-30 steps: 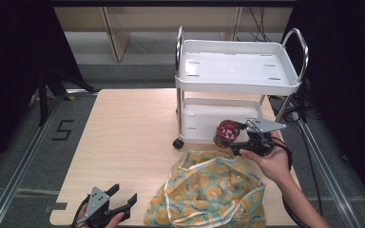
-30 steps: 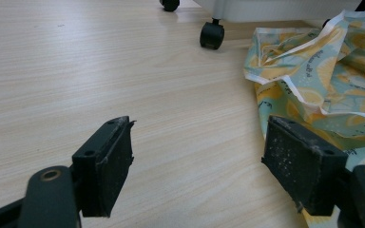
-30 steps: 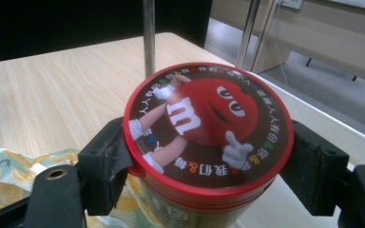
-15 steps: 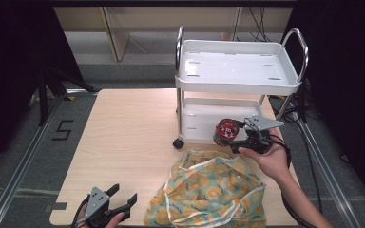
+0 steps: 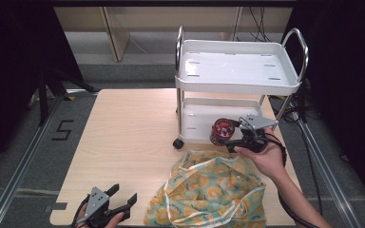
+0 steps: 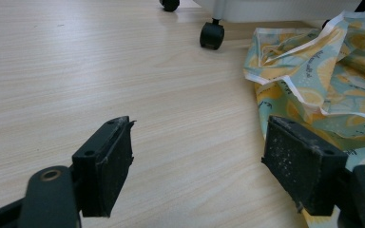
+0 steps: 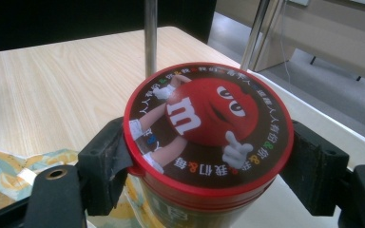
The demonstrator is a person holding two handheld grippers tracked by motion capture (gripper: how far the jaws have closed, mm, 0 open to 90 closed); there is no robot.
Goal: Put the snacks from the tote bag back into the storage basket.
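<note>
Two claws are at work: the right claw [image 5: 232,137] grips a red-lidded candy can [image 7: 209,142] by its sides (lid up), at the front edge of the white cart's [image 5: 237,85] lower shelf. Near the desk's [image 5: 133,133] front edge, the left claw [image 5: 123,203] rests with jaws spread wide, empty, beside the lemon-print cloth bag [image 5: 209,194].

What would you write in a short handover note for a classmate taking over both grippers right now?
Right gripper: shut on the candy tub, held upright at the front edge of the cart's lower shelf.
Left gripper: open, empty, low over the table by the cloth bag.
Done: tub is gripped.
Left: it is not set down yet; probably place it on the shelf and release.
</note>
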